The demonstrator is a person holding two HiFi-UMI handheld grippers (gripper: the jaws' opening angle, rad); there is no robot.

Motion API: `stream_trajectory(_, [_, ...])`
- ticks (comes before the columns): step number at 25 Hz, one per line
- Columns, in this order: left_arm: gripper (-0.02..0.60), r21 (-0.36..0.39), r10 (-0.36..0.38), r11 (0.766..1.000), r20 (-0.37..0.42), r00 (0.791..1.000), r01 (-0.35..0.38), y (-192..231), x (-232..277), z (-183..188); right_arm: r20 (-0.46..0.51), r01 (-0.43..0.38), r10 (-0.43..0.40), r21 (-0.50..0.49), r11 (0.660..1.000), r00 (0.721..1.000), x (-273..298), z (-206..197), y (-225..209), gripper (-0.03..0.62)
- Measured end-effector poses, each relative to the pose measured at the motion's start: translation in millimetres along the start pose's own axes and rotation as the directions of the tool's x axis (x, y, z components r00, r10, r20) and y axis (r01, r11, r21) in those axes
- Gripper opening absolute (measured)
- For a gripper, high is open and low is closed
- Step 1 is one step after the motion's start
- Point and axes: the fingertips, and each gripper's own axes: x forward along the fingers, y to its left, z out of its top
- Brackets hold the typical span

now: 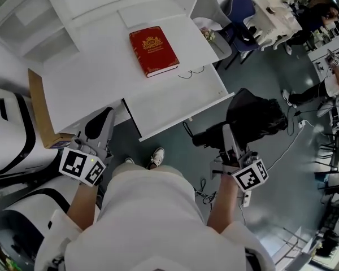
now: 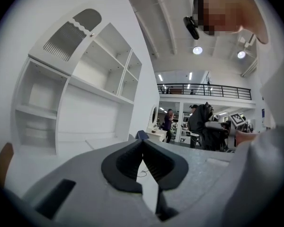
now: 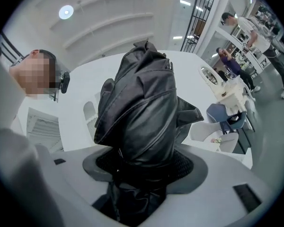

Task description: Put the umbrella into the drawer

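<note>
Well, drawer (image 1: 175, 107) open (umbrella (image 1: 255, 116) clamped in right gripper (image 1: 228, 135)).

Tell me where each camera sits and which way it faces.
Head view: on the person's head, looking down at the desk, red book, both forearms, left gripper and right gripper.
Left gripper view: on the left gripper, looking along its closed jaws toward shelves; a sleeve shows.
Right gripper view: on the right gripper, facing the umbrella its jaws clamp; person's head at left.
Shared: head and right gripper views show the umbrella.

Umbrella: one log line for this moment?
right gripper: shut on umbrella | left gripper: shut, empty | drawer: open, umbrella not in
</note>
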Motion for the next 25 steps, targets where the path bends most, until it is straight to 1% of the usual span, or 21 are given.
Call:
stream_trajectory(4, [0.014,-0.001,0.051,0.999,-0.014,0.999,-0.051,4.7,-2.7,-2.7,-0.038,0.028,-0.025,0.084,0.996,0.999,20.4,-23.8,-24.8,0.281])
stream_trajectory(7, [0.014,0.004,0.082,0.997,-0.024,0.996,-0.082,8.1,-4.3,-5.3,-0.061,0.02,-0.011,0.152,0.988,0.998,37.9,-43.6,-37.2,0.279])
stream_trajectory(10, [0.014,0.008,0.112,0.994,-0.034,0.993,-0.112,11.3,-5.0,-6.8,-0.094,0.036,-0.017,0.204,0.978,0.995,48.8,-61.8,-52.4,0.279])
stream_trajectory(14, [0.014,0.012,0.144,0.99,-0.039,0.989,-0.143,12.5,-3.3,-6.4,-0.129,0.039,-0.004,0.274,0.961,0.992,63.8,-79.4,-63.7,0.28])
stream_trajectory(21, [0.014,0.017,0.171,0.985,-0.052,0.984,-0.17,7.0,5.4,-13.9,-0.179,0.036,0.025,0.328,0.944,0.983,86.0,-113.3,-86.0,0.279])
stream_trajectory(22, [0.014,0.018,0.175,0.985,-0.056,0.983,-0.174,6.2,6.5,-15.7,-0.193,0.048,0.02,0.339,0.94,0.981,88.0,-120.6,-91.3,0.28])
stream_trajectory(25, [0.014,0.021,0.183,0.983,-0.061,0.981,-0.182,2.1,11.0,-17.4,-0.255,0.126,-0.031,0.366,0.922,0.966,86.5,-144.8,-112.0,0.279])
